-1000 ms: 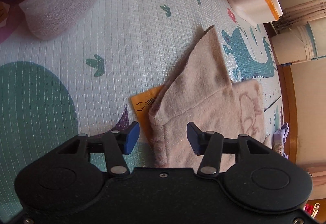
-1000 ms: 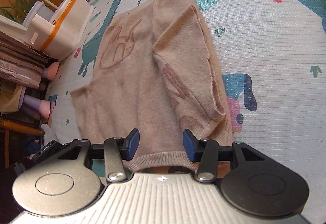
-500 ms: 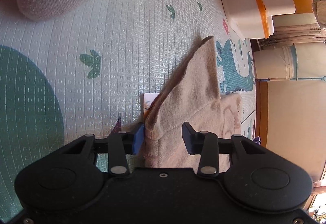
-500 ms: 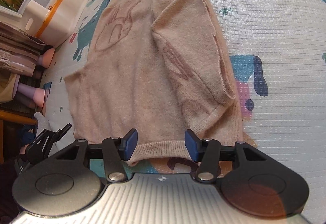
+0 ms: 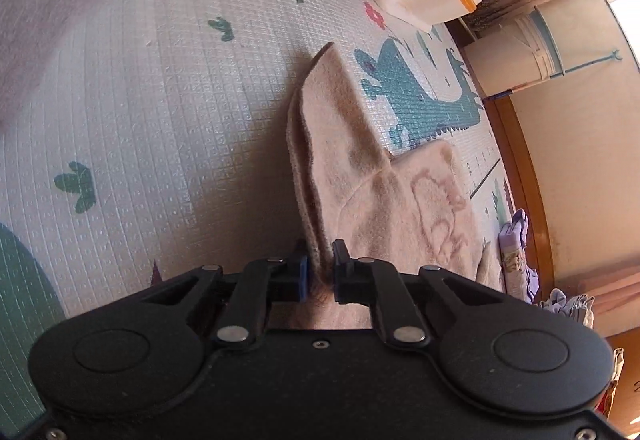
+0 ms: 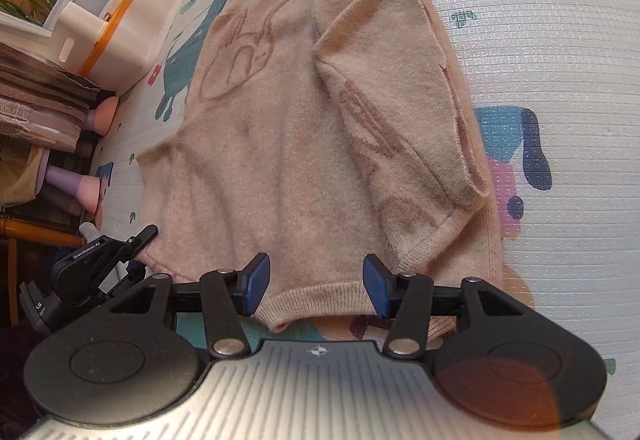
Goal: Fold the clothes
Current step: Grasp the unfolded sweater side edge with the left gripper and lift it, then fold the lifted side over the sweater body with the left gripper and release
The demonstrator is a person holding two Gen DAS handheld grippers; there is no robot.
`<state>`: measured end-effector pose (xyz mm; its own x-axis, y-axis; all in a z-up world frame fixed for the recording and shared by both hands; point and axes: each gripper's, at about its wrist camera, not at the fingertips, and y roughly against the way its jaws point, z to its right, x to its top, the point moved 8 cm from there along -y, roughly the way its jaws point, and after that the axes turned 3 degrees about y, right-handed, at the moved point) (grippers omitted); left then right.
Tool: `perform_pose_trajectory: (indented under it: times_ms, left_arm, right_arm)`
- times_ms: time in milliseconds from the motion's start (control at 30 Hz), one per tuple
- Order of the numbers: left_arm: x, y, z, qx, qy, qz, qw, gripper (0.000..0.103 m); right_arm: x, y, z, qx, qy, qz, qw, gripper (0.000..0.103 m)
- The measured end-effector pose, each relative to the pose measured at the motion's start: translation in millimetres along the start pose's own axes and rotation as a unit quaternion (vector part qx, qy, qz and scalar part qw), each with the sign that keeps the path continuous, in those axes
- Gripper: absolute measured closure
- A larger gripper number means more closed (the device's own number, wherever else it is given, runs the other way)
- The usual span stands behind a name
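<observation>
Your left tongs [image 5: 319, 272] are pinched tight on the sweater [image 6: 320, 143] edge; right tongs [image 6: 316, 290] gape wide over its hem. Sweater lies mid-frame on mat [image 6: 560, 79], long axis running toward frame top.

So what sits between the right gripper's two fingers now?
In the right wrist view, the sweater's ribbed hem lies between the open right gripper's fingers, not clamped.

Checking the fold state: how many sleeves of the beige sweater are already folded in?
1. The right-hand sleeve lies across the sweater. The other sleeve is unfolded, clamped in the left tool.
</observation>
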<state>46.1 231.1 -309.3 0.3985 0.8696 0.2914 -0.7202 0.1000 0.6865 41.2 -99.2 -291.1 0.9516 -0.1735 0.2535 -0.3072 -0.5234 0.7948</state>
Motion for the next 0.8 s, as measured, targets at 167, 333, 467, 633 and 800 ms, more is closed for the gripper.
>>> perform_pose_trajectory:
  times_ms: [167,333,467,633,800]
  left_arm:
    - [-18.6,-3.9,73.6,0.001,-0.180,-0.004,0.9836,0.096]
    - [-61.4,-5.2,126.9,-0.009,-0.334,-0.014,0.9425,0.096]
    - [-93.4,-6.6,147.8,-0.016,-0.418,-0.030,0.9078,0.096]
    - [-131.8,-6.0,162.8,-0.021,-0.517,-0.052,0.8539,0.096]
    - [-168.1,-9.0,164.5,-0.027,-0.599,-0.076,0.7966,0.096]
  right_arm:
    - [2.9,5.7,-2.5,0.012,-0.004,0.008,1.000,0.051]
    - [8.3,15.4,7.5,0.026,-0.041,0.024,0.999,0.051]
    - [11.7,22.2,17.9,0.038,-0.077,0.036,0.996,0.051]
    - [14.0,26.0,28.9,0.053,-0.118,0.049,0.990,0.051]
    - [15.3,25.8,34.4,0.062,-0.141,0.057,0.986,0.051]
